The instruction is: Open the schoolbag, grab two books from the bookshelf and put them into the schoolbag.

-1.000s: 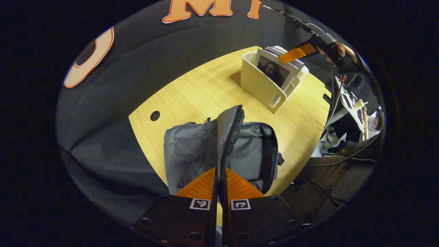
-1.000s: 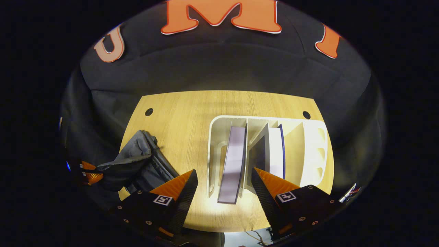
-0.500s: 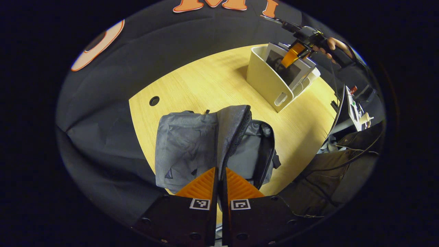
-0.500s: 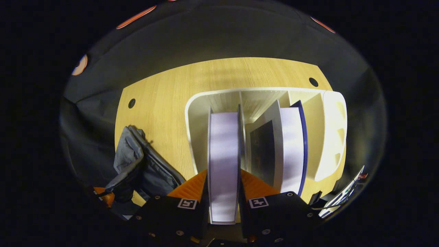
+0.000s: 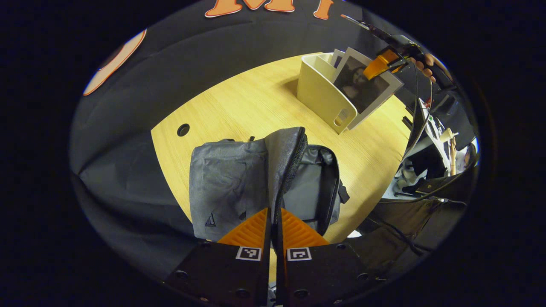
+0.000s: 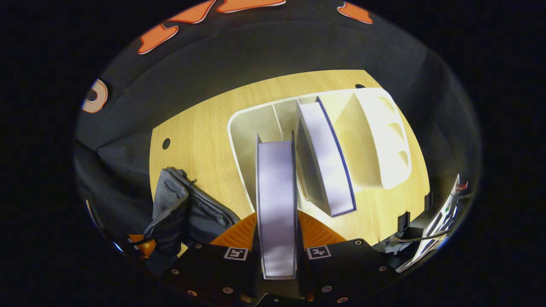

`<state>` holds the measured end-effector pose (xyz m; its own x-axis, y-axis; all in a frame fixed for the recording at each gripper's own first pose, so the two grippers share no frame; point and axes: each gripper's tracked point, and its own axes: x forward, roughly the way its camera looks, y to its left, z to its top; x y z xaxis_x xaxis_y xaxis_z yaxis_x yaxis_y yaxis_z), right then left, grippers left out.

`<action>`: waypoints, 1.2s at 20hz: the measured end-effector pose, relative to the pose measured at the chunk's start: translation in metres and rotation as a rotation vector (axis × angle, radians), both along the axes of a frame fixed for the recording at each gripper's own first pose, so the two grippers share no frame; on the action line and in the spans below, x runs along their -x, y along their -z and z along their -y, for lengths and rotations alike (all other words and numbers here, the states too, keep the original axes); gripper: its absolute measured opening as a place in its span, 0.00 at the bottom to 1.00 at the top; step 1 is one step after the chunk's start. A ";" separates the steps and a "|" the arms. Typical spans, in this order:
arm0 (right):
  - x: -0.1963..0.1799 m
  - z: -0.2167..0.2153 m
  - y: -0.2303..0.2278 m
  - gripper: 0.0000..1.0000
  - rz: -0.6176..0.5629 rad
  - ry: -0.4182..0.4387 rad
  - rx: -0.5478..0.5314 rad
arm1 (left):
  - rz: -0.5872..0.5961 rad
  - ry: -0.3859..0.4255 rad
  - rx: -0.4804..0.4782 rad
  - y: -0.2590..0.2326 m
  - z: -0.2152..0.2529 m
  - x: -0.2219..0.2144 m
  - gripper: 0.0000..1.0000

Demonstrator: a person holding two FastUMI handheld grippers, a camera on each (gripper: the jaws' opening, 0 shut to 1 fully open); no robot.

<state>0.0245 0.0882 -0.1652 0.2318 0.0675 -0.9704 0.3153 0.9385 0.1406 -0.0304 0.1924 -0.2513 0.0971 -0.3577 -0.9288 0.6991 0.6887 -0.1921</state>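
The left gripper (image 5: 274,217) sits low at the bottom of the left gripper view, pointing forward and down; its two fingers (image 5: 249,228) are almost together, with a thin edge of grey fabric pinched in the narrow gap between them. The right gripper (image 6: 277,228) points downward in the right gripper view; its fingers (image 6: 318,232) are parted by the thickness of a book and press on its two faces. In the left gripper view the right gripper (image 5: 386,64) appears far off at the upper right, raised high; a hand (image 5: 428,66) holds it from behind, fingers wrapped around the body.
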 end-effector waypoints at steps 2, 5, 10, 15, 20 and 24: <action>0.021 -0.001 -0.011 0.35 0.024 0.046 -0.008 | 0.000 0.023 0.020 0.002 0.001 0.001 0.08; 0.051 -0.003 -0.025 0.34 0.060 0.115 -0.032 | 0.001 0.058 0.041 0.003 0.004 0.003 0.08; 0.105 -0.013 -0.044 0.33 0.147 0.228 -0.138 | 0.003 0.118 0.053 0.002 0.009 0.007 0.08; 0.154 -0.029 -0.043 0.32 0.243 0.317 -0.267 | 0.018 0.114 0.063 0.002 0.008 0.009 0.08; 0.181 -0.057 -0.027 0.31 0.336 0.383 -0.407 | 0.032 0.110 0.082 0.000 0.008 0.013 0.08; 0.174 -0.093 -0.018 0.31 0.435 0.399 -0.569 | 0.037 0.098 0.107 -0.004 0.012 0.016 0.08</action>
<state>-0.1498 0.1815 -0.1473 0.6901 0.3556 -0.6304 0.4179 0.5154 0.7482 -0.0468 0.1808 -0.2473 0.0899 -0.4638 -0.8814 0.7701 0.5935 -0.2338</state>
